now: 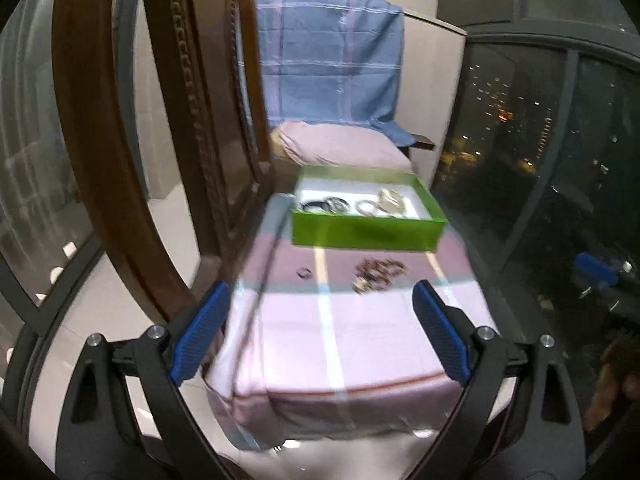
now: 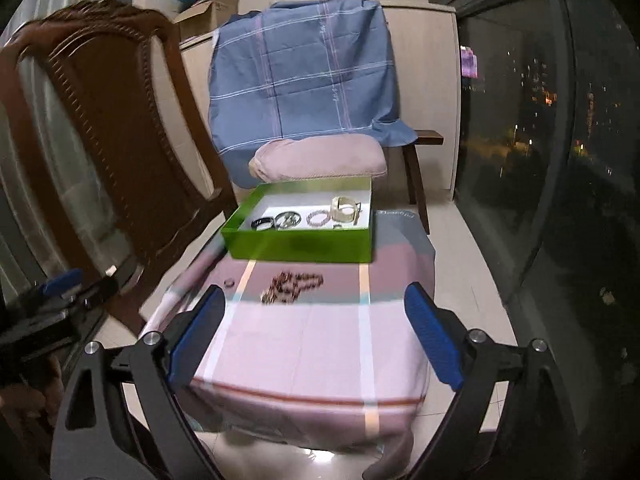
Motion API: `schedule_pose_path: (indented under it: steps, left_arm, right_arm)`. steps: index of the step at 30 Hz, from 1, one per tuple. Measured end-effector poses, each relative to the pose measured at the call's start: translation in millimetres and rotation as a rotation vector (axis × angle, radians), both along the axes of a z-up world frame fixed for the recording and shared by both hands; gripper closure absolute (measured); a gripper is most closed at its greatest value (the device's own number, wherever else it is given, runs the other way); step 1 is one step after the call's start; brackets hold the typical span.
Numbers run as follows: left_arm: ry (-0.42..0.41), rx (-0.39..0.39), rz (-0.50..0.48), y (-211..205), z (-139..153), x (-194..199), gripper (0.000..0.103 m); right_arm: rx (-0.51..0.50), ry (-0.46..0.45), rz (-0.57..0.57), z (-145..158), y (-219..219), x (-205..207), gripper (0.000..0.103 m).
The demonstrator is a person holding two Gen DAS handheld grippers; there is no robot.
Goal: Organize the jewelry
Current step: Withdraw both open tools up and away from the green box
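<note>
Left wrist view: the left gripper [image 1: 320, 320] stands wide open and empty above the pink cloth [image 1: 352, 344], with a beaded necklace [image 1: 378, 274] and a small ring [image 1: 304, 273] lying loose before the green box [image 1: 366, 234] that holds bangles [image 1: 354, 205]. Right wrist view: the right gripper [image 2: 316, 326] is likewise wide open, gripping nothing, with the necklace [image 2: 294, 285] and ring [image 2: 229, 283] between it and the box [image 2: 300, 246].

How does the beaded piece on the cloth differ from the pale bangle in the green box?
The beaded piece is dark brown; the pale bangle is cream. The beaded piece lies loosely bunched on the pink cloth outside the green box; the bangle keeps a rigid hoop shape inside it. Neither is held.
</note>
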State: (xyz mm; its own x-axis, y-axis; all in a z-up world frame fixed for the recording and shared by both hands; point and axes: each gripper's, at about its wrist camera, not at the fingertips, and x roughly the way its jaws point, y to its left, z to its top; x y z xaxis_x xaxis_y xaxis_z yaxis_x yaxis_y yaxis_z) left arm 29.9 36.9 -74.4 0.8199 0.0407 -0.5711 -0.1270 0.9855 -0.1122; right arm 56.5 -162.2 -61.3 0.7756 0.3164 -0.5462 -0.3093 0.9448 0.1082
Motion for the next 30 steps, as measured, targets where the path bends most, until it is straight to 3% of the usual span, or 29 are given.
schedule_pose_path:
  steps: [7,30]
  left_arm:
    - [0.021,0.008,-0.034,-24.2,1.0,-23.0,0.011]
    - [0.023,0.016,-0.061,-39.8,7.9,-37.3,0.011]
  right_arm:
    - [-0.002,0.044,0.020,-9.4,5.4,-20.2,0.014]
    - [0.013,0.013,0.001,5.9,-4.3,-43.1,0.014]
